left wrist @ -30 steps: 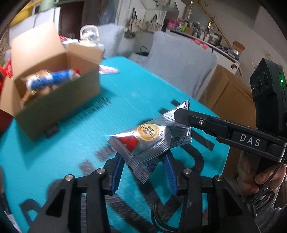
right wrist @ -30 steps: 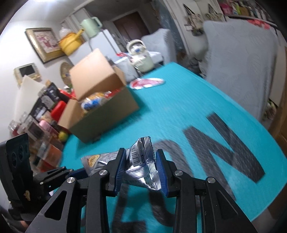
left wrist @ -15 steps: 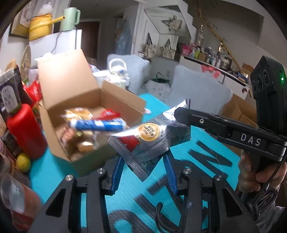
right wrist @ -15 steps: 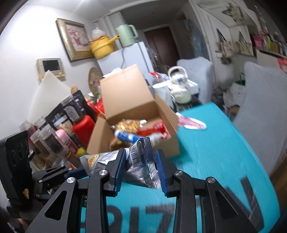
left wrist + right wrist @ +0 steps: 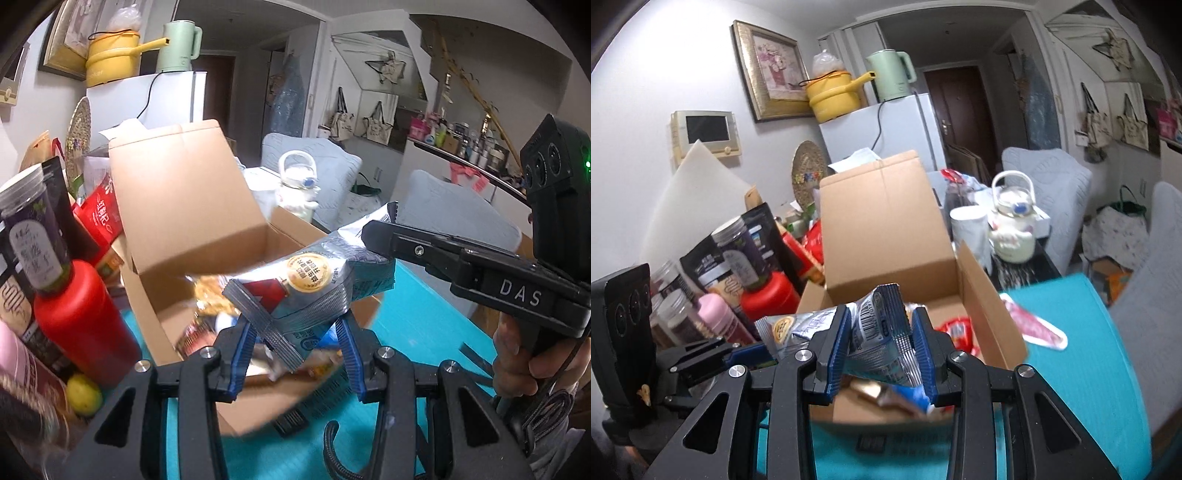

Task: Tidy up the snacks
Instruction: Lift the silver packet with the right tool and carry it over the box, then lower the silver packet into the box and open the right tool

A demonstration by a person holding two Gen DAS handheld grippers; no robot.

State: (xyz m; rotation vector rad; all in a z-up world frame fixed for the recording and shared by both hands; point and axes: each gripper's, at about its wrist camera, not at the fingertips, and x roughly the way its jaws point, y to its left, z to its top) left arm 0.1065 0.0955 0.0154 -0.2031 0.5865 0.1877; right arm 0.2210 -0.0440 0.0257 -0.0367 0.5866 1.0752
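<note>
A silver snack packet with a round gold sticker is held in the air by both grippers. My left gripper is shut on its near end. My right gripper is shut on its other end, and shows in the left wrist view as a black arm from the right. The packet hangs right over the open cardboard box, which stands on the teal table. The box holds several snacks, blurred and partly hidden by the packet.
Left of the box stand a red bottle, dark jars and pouches and a lemon. A red-white packet lies on the table right of the box. A white kettle, a fridge and chairs are behind.
Both grippers have carried the packet together from over the bare table to right above the open box. The box now looms close and fills the middle of both views.
</note>
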